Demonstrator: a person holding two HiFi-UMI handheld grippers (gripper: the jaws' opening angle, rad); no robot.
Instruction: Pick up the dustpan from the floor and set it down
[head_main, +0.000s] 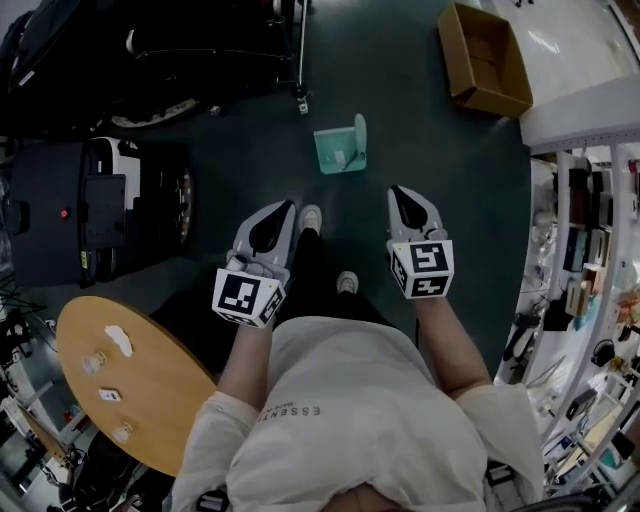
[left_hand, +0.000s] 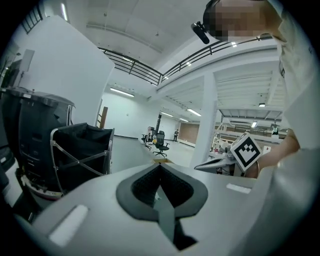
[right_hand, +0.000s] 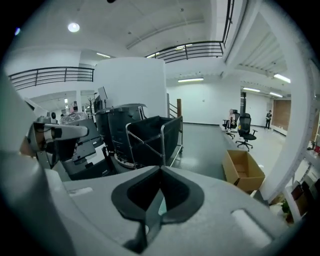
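A teal dustpan (head_main: 341, 148) lies on the dark floor ahead of my feet, its handle standing up on its right side. My left gripper (head_main: 285, 208) hangs in the air short of it and to the left, jaws shut with nothing between them (left_hand: 160, 167). My right gripper (head_main: 399, 192) hovers short of the dustpan and to its right, also shut and empty (right_hand: 160, 170). Neither gripper touches the dustpan. In the right gripper view only a teal sliver (right_hand: 160, 206) shows through the opening behind the jaws.
An open cardboard box (head_main: 487, 60) sits on the floor at the far right by a white pillar (head_main: 580, 60). Black bins and a fabric cart (head_main: 90, 205) stand at the left. A round wooden table (head_main: 130, 385) is near left; shelving (head_main: 585, 260) lines the right.
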